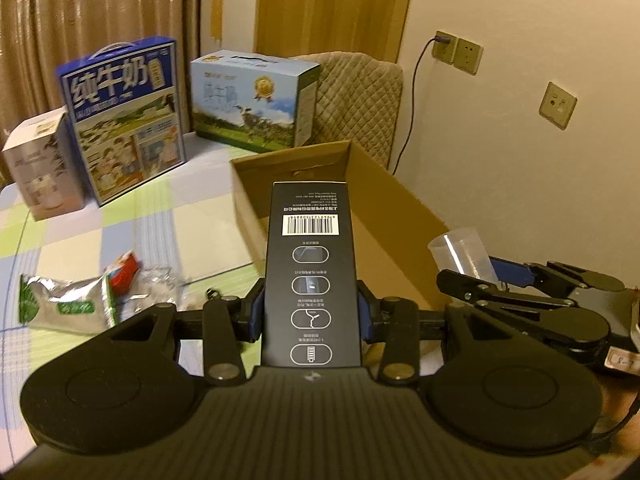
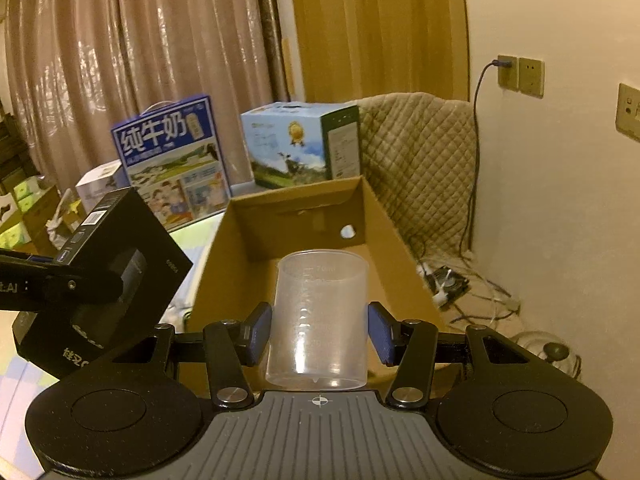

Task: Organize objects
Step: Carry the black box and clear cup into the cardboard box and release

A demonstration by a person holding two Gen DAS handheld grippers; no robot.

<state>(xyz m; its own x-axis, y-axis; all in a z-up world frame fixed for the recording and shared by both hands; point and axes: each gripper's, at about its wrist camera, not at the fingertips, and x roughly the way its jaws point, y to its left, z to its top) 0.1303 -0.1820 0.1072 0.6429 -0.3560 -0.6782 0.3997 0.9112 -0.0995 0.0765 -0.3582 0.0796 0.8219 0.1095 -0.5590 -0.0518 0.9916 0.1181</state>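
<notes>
Box (image 1: 312,272), black, lengthwise in left claw (image 1: 310,312), toward carton (image 1: 400,208); right claw (image 2: 318,334) clasping upright cup (image 2: 320,320).

Warm light, beige curtains (image 2: 140,60), cream wall (image 1: 520,160) with sockets (image 1: 460,52), quilted chair (image 2: 420,152).

Behind the work area I see beige pleated curtains (image 2: 140,60), a quilted tan blanket (image 2: 420,152) draped over a chair, brass-coloured wall sockets (image 2: 520,74) with a dark cable (image 2: 476,128) plugged in, and tangled cords on the floor (image 2: 472,292).
</notes>
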